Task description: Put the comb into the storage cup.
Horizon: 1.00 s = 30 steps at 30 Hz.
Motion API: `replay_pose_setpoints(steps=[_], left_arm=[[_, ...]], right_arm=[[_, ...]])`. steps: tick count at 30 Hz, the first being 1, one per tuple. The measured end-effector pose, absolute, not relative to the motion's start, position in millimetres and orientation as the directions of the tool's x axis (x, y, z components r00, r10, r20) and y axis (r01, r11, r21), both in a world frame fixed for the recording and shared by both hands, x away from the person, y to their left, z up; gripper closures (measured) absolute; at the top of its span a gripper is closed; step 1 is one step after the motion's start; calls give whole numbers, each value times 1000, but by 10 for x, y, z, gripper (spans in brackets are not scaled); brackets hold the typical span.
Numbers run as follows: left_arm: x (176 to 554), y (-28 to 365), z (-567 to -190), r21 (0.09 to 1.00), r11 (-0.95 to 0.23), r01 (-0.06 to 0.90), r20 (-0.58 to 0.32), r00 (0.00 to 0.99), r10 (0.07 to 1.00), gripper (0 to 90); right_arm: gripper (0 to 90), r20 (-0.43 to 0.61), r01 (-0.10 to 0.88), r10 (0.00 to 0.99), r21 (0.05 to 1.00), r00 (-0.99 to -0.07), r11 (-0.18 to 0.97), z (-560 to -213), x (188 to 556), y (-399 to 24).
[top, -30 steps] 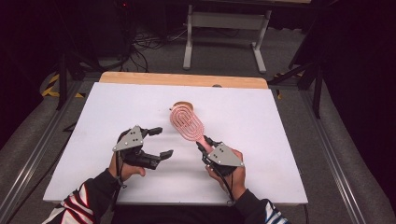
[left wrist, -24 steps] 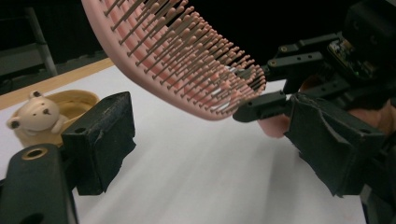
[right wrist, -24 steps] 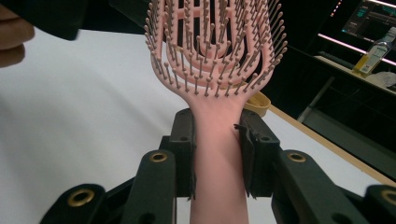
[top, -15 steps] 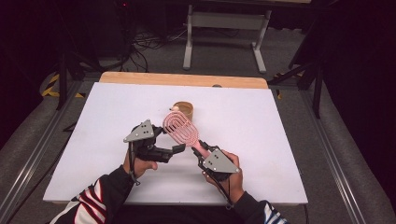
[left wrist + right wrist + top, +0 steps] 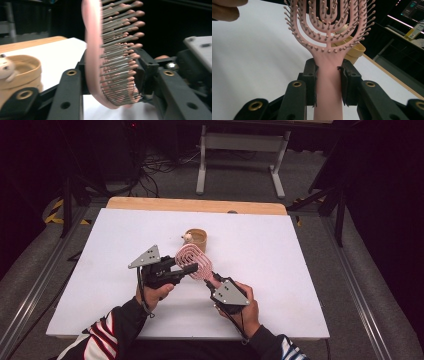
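My left gripper (image 5: 187,268) had just closed its jaws onto the pink hairbrush (image 5: 194,261) head, probably pinching it; my right gripper (image 5: 328,82) clamped the handle above the table (image 5: 300,285), suggesting a handover.

Tan cup (image 5: 196,240) stands on white table (image 5: 300,270).

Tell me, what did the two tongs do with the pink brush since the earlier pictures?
The left tongs slid in toward the pink brush and their jaws have just been closing; they now clamp its head, back and bristles. The brush head swung toward the left tongs and nearer the person. The right tongs kept gripping the handle as before. The tan cup stayed where it was on the white table.
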<state>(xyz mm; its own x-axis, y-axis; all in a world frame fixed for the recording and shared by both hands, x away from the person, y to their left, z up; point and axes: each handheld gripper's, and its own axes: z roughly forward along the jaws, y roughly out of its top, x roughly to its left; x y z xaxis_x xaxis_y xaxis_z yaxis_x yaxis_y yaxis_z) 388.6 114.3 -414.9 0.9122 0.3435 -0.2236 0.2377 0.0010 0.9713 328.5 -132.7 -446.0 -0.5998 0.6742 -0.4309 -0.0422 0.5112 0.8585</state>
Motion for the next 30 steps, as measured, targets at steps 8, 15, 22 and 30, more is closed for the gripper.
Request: replay_pose_setpoints(steps=[8, 15, 22, 30], left_arm=[[3861, 1116, -4086, 975, -3, 223, -211, 927, 309, 630], [3831, 1105, -4008, 982, -3, 188, -177, 929, 326, 635], [3844, 1265, -3945, 989, -5, 149, -136, 914, 382, 637], [3849, 1493, -3922, 992, -16, 127, -107, 892, 439, 637]], right_arm=[[698, -426, -40, 679, 862, -598, 505, -4452, 3294, -1340], [693, -411, -47, 684, 874, -602, 484, -4430, 3287, -1354], [584, -369, -27, 680, 889, -634, 457, -4456, 3275, -1416], [475, -355, -46, 682, 903, -639, 427, -4410, 3239, -1526]])
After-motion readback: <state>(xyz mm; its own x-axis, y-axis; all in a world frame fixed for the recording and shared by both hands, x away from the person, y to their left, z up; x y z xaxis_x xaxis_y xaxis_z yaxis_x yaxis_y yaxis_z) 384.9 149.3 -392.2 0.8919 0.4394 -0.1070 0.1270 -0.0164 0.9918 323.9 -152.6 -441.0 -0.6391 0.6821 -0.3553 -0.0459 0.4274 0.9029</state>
